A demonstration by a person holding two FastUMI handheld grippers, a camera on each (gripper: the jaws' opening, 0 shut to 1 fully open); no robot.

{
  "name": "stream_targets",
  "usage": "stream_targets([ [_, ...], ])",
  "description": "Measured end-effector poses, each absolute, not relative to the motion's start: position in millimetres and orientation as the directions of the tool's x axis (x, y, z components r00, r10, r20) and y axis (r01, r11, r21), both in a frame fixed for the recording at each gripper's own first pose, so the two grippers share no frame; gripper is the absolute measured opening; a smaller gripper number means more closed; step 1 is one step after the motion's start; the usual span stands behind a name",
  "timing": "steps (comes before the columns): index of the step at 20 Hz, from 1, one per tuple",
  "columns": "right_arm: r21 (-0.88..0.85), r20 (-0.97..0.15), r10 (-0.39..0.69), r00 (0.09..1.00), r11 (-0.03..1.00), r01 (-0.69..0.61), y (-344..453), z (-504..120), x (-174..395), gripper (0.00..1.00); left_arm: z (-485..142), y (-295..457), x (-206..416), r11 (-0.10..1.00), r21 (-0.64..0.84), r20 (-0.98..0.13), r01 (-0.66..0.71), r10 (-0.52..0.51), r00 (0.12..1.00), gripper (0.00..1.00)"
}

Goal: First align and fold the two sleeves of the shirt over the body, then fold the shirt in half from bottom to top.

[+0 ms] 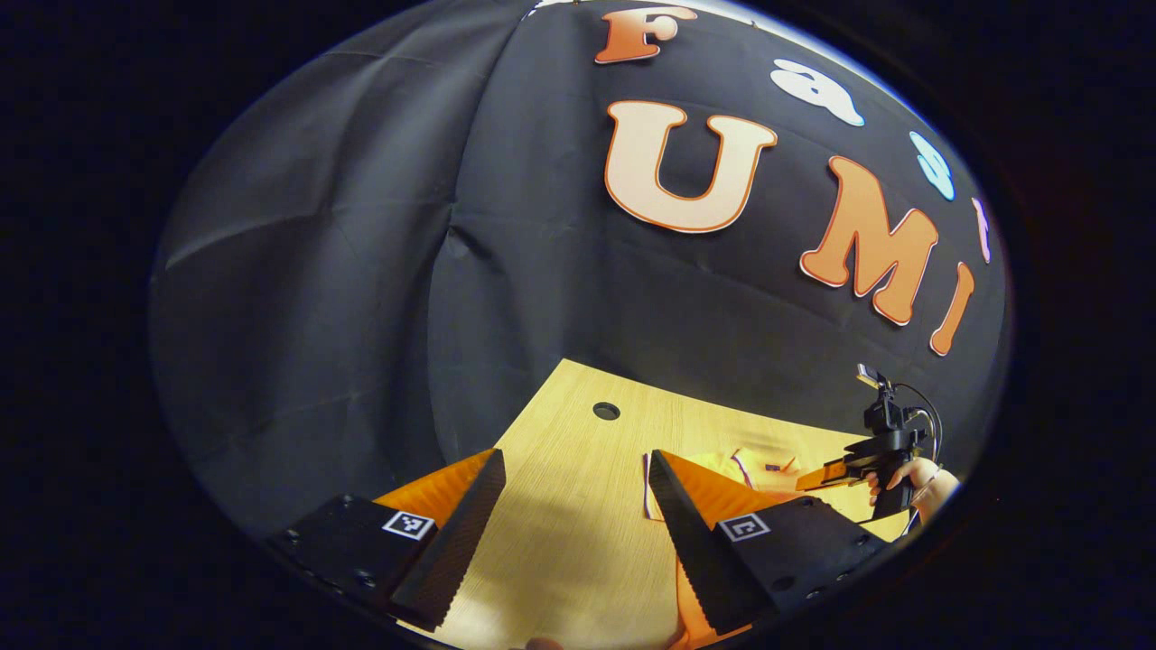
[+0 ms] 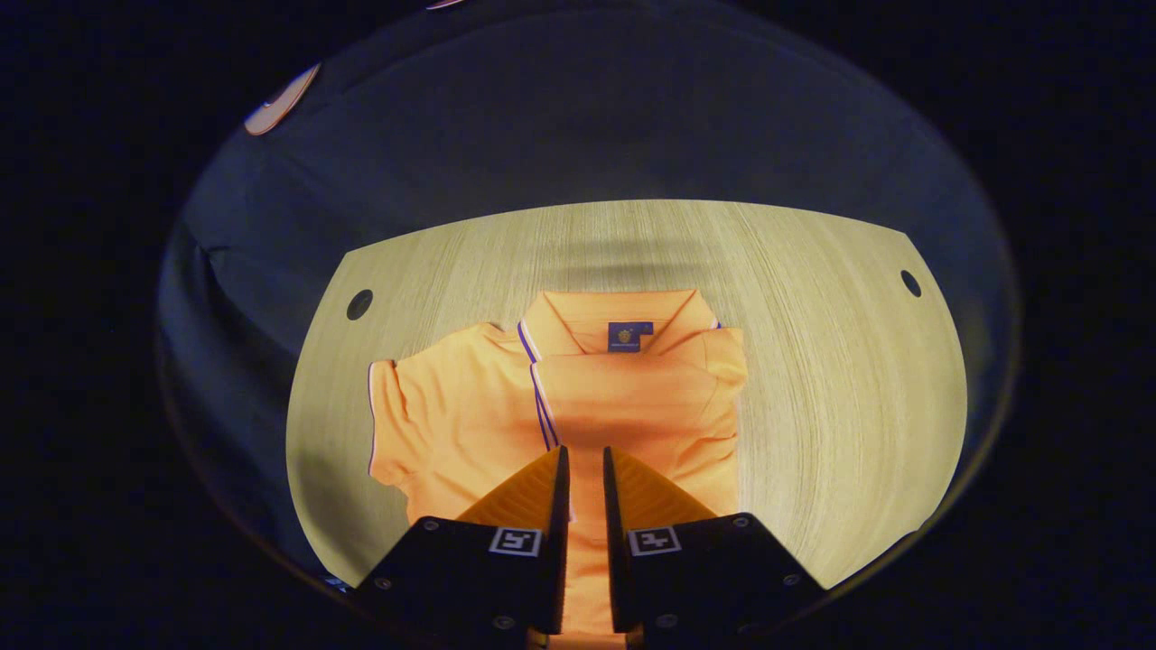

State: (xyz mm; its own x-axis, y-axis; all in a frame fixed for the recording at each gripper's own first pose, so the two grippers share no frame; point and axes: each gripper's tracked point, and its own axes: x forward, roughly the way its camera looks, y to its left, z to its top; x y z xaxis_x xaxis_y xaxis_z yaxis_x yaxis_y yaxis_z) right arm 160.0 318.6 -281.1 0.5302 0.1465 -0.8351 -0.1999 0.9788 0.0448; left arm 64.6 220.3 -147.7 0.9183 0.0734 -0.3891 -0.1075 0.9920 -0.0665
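The orange short-sleeved polo shirt (image 2: 623,397) lies flat in the middle of the pale wood-grain desk (image 2: 840,379), collar at the far side from the right gripper's camera. Its knit cloth looks soft and matte, with thin purple-and-white piping along the collar edge and the sleeve hem, and a small dark blue label inside the neck. On the right side of that view one sleeve is folded in over the body, its piped hem running down the chest; on the left side the other sleeve is spread out flat on the desk. Shallow wrinkles cross the chest.

The right gripper (image 2: 585,460) hangs over the shirt's lower middle, its wedge-shaped fingers close together with a narrow gap, and I cannot tell whether they pinch any cloth.

In the left gripper view, the left gripper (image 1: 578,474) has its fingers spread wide, their inner faces ribbed, with bare desk between them and an edge of the shirt (image 1: 759,465) just beyond the right-hand finger. Farther off, a hand (image 1: 917,478) holds the right gripper (image 1: 826,477) above the shirt.

A round dark hole (image 1: 606,411) is cut in the desk near its far edge.
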Motion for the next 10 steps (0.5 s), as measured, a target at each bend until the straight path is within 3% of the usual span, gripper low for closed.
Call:
stream_targets([
  [1, 0.057, -0.832, 0.164, 0.529, 0.975, -0.214, 322.6, -280.7, 160.4, 0.28, -149.8, 217.5, 66.8, 0.993, -0.066, -0.395, -0.102, 0.068, 0.916, 0.98],
  [4, 0.032, -0.809, 0.171, 0.562, 0.968, -0.248, 319.6, -277.8, 160.9, 0.81, -155.0, 201.5, 77.8, 0.995, -0.069, -0.415, -0.079, 0.043, 0.909, 0.98],
  [6, 0.023, -0.791, 0.166, 0.589, 0.97, -0.242, 313.3, -271.4, 162.6, 0.98, -159.6, 190.0, 87.0, 0.997, -0.049, -0.427, -0.058, 0.032, 0.904, 0.98],
  [10, 0.043, -0.762, 0.172, 0.624, 0.976, -0.216, 294.9, -255.6, 159.4, 0.99, -172.9, 161.2, 106.5, 1.0, -0.029, -0.471, 0.006, -0.019, 0.882, 0.98],
])
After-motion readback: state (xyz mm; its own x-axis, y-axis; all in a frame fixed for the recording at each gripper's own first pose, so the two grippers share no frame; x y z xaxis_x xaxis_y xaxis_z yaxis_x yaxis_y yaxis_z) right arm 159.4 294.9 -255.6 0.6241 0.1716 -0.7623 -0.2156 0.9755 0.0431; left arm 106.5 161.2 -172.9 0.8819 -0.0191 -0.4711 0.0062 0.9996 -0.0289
